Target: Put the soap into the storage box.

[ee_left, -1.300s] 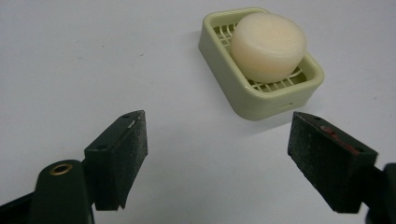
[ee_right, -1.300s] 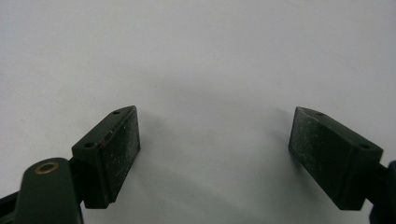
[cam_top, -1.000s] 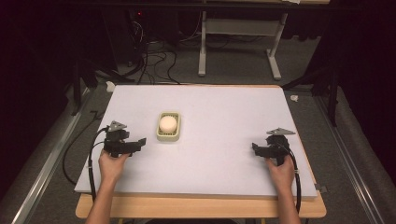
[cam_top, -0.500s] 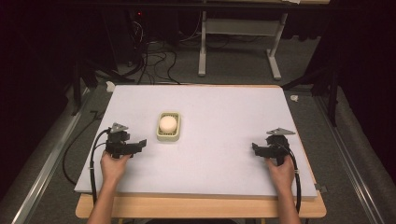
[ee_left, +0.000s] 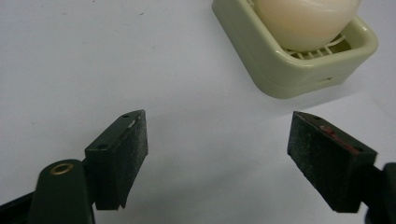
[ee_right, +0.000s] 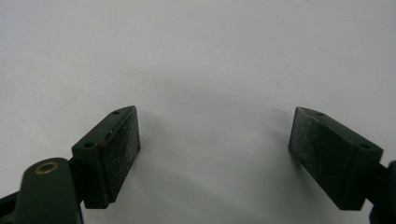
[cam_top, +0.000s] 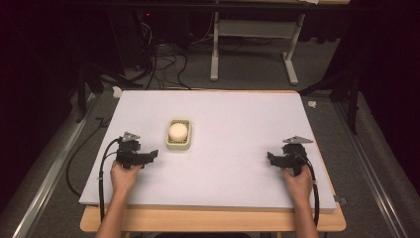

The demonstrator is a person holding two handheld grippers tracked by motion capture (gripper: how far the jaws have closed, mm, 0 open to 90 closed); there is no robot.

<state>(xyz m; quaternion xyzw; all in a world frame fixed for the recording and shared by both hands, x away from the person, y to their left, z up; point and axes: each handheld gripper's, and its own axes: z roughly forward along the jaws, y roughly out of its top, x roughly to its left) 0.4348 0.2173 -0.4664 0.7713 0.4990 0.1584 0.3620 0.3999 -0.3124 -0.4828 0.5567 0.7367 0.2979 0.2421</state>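
Jaws of the left gripper and right gripper stand apart, empty; the egg sits in its green tray, near the left gripper.

Cream egg, pale green holder, white table, black fingers

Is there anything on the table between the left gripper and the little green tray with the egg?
No. The high view shows bare white table between the left gripper and the tray holding the egg.
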